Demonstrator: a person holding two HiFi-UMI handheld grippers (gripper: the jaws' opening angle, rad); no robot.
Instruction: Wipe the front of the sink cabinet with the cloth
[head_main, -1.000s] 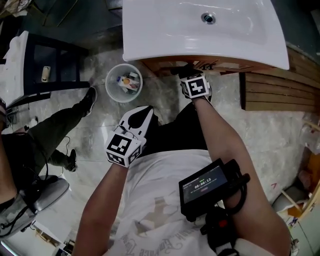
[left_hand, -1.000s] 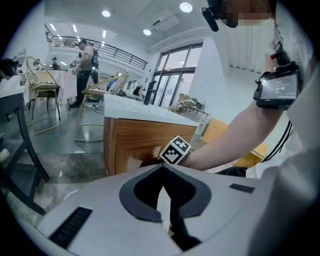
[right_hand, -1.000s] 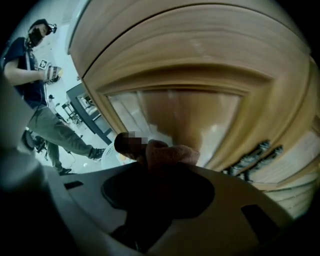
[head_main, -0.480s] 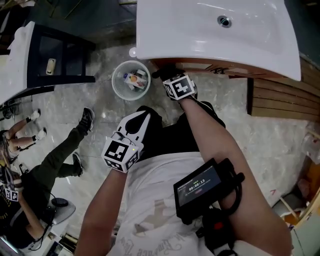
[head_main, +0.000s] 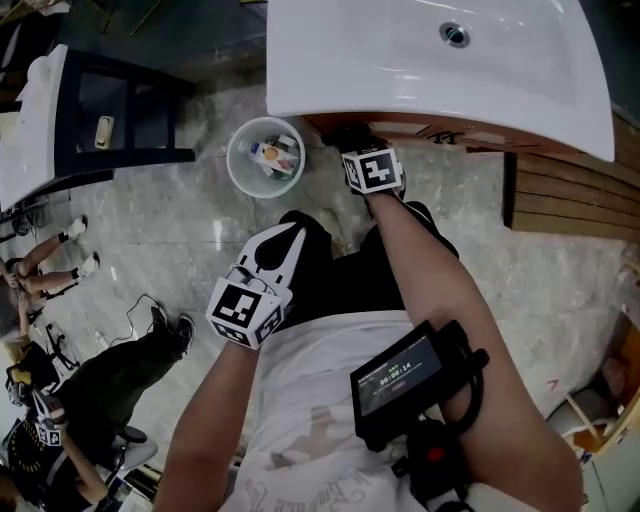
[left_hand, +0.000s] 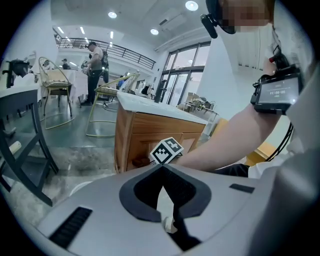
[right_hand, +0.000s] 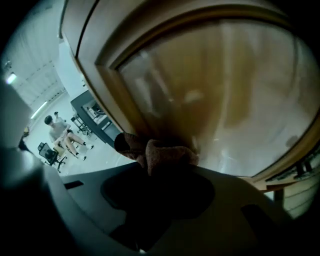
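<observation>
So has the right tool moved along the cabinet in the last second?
Yes. The right tool now sits closer to the bin and further left of the drain.

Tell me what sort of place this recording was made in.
Probably a showroom or open hall, not a home bathroom: the wooden sink cabinet stands out in the open on a polished stone-look floor, with tall windows, loose chairs and other people behind.

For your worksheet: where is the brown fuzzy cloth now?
Right gripper view: the brown fuzzy cloth, clamped in the right gripper, lies against the wooden cabinet door.
</observation>
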